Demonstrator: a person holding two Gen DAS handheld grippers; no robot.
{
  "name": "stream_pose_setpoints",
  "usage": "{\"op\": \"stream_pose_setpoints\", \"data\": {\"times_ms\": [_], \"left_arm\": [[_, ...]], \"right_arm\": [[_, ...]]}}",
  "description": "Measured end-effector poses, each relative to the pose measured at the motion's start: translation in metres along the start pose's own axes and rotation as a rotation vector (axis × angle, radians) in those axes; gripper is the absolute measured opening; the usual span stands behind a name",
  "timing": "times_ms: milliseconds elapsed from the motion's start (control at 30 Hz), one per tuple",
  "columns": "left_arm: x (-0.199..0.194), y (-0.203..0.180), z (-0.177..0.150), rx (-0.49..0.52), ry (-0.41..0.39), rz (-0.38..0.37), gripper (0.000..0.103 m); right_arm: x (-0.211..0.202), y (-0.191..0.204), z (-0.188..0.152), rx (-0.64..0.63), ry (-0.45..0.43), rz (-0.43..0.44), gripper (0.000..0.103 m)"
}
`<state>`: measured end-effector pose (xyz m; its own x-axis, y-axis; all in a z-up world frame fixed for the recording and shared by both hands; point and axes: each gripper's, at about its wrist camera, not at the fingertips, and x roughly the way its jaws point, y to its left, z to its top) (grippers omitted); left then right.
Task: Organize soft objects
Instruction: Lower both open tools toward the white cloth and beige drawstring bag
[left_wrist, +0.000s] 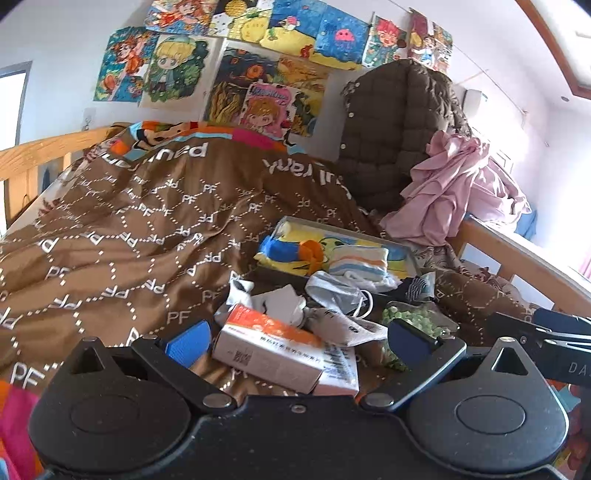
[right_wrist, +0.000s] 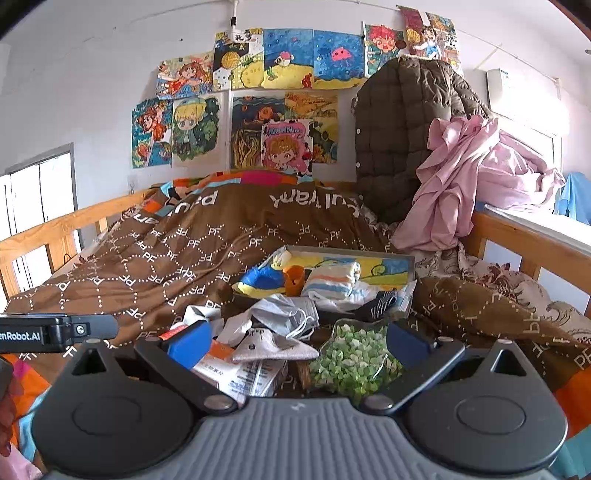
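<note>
A shallow grey tray (left_wrist: 412, 254) (right_wrist: 408, 264) lies on the brown quilt with a blue-yellow plush (left_wrist: 280, 249) (right_wrist: 260, 278) and a striped folded cloth (left_wrist: 360, 260) (right_wrist: 332, 282) in it. In front of it lie face masks (left_wrist: 336, 291) (right_wrist: 284, 312), a dark striped sock (left_wrist: 417, 288) (right_wrist: 380, 301), a grey pouch (right_wrist: 273, 349), an orange-white box (left_wrist: 266, 345) (right_wrist: 236, 371) and a clear dish of green pieces (left_wrist: 417, 319) (right_wrist: 351, 358). My left gripper (left_wrist: 299, 338) is open above the box. My right gripper (right_wrist: 297, 341) is open over the pouch and dish.
The brown quilt (left_wrist: 129, 229) (right_wrist: 184, 243) covers the bed inside wooden rails (left_wrist: 37, 151) (right_wrist: 517, 236). A dark padded jacket (left_wrist: 391, 125) (right_wrist: 402, 129) and pink cloth (left_wrist: 443, 188) (right_wrist: 461, 177) pile at the back right. Drawings hang on the wall.
</note>
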<state>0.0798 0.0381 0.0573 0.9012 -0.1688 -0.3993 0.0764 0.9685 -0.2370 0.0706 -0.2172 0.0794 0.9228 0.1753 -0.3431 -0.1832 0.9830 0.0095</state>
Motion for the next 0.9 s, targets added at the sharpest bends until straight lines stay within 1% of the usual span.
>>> {"op": "stream_pose_setpoints", "data": {"times_ms": [133,200,300,533,900], "left_arm": [[-0.002,0.007,-0.004,-0.034,0.022,0.019,0.102],[-0.002,0.007,-0.005,-0.034,0.023,0.044,0.102],[-0.004,0.006,-0.005,-0.024,0.017,0.059,0.102],[-0.001,0.001,-0.007,-0.002,0.029,0.064,0.102],[0.002,0.001,-0.009,-0.005,0.041,0.064,0.102]], "right_arm": [[0.003,0.004,-0.004,-0.014,0.029,0.013,0.103],[0.005,0.007,-0.006,-0.023,0.046,0.023,0.103],[0.007,0.011,-0.009,-0.039,0.060,0.037,0.103],[0.011,0.014,-0.010,-0.045,0.078,0.052,0.103],[0.017,0.016,-0.012,-0.059,0.104,0.070,0.103]]}}
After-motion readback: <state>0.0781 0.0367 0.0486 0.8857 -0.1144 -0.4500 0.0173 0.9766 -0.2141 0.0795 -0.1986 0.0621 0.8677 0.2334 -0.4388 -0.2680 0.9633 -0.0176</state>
